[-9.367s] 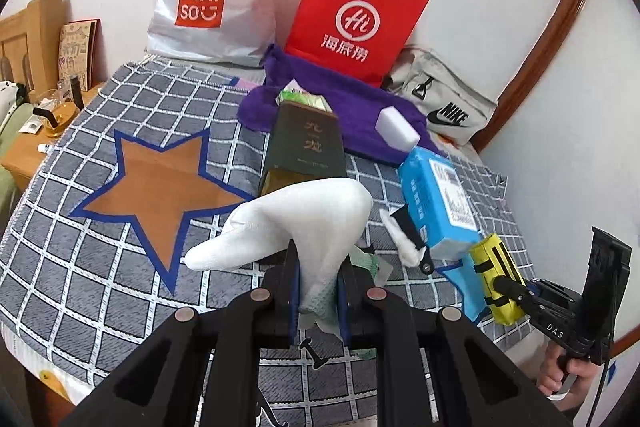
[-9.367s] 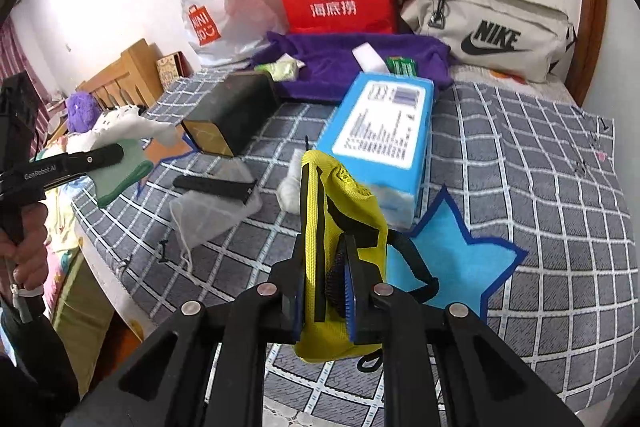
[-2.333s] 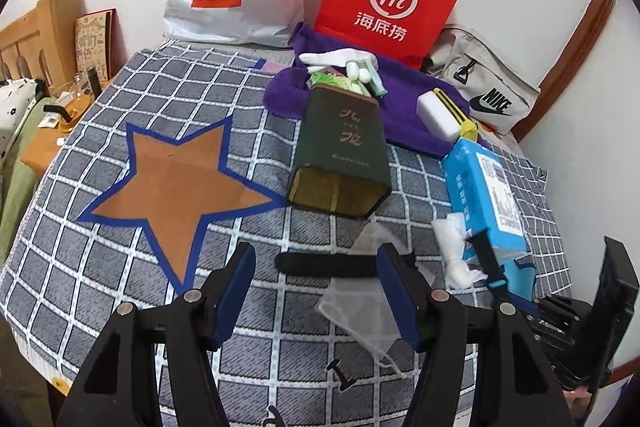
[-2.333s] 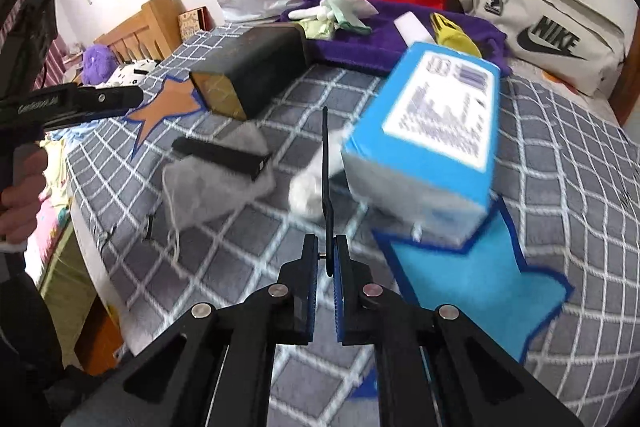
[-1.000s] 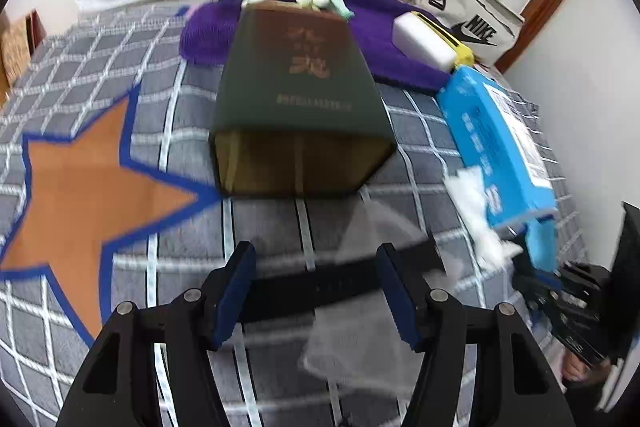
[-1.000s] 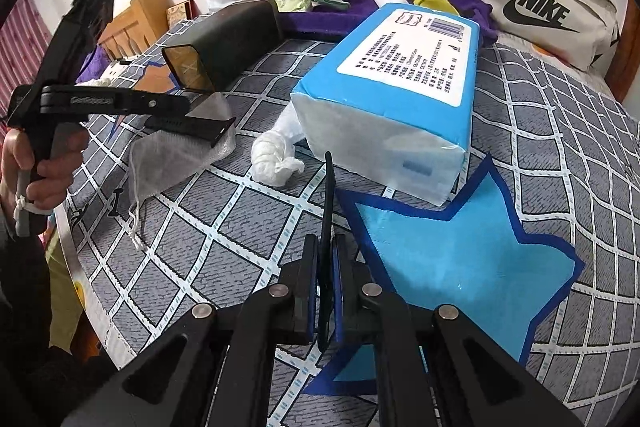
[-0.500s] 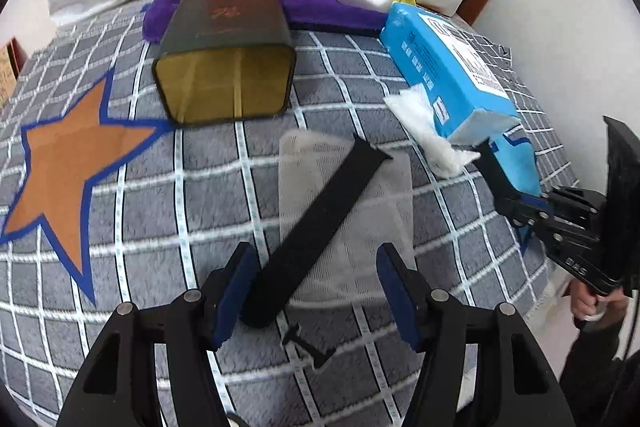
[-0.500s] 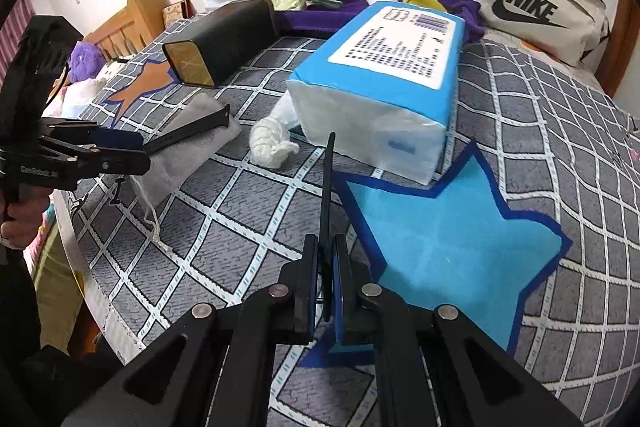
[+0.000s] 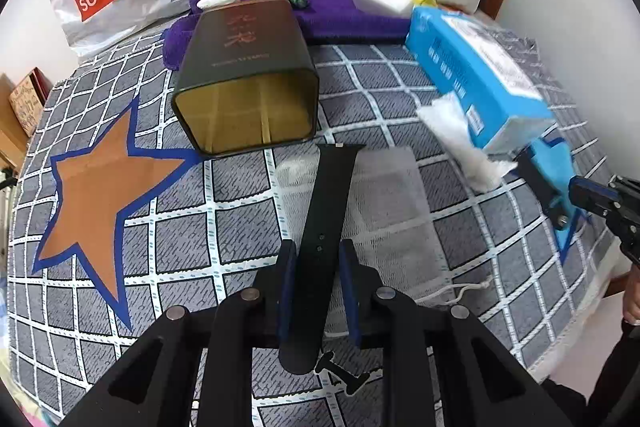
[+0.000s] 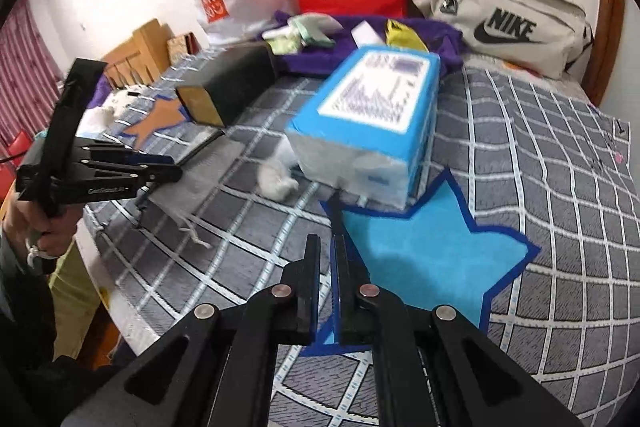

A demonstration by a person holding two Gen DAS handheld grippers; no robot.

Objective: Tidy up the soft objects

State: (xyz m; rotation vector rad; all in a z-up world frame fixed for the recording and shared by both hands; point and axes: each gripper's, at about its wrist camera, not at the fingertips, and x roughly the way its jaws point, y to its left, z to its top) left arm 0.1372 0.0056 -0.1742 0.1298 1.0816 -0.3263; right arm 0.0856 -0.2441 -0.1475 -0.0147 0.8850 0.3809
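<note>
A black watch strap (image 9: pixel 328 203) lies across a white mesh pouch (image 9: pixel 392 211) on the checked bedspread. My left gripper (image 9: pixel 318 261) is closing on the strap's near end, and its blue pads touch both edges of the strap. In the right wrist view that gripper (image 10: pixel 160 167) hovers low at the left over the pouch. My right gripper (image 10: pixel 326 243) is shut on a second thin black strap (image 10: pixel 335 215), which stands edge-on between its fingers. It hangs above the blue star patch (image 10: pixel 420 259). A crumpled white tissue (image 9: pixel 460 139) lies by the blue tissue pack (image 9: pixel 480 83).
A dark open tin (image 9: pixel 244 75) lies on its side just beyond the strap. A purple towel (image 9: pixel 340 15) at the back holds a white glove, a white block and a yellow item. Red, white and Nike bags line the wall. The bed's edge is close on the near side.
The left jaws have come in from wide open onto the strap, which now lies lengthwise between them. The right gripper has risen a little with its strap.
</note>
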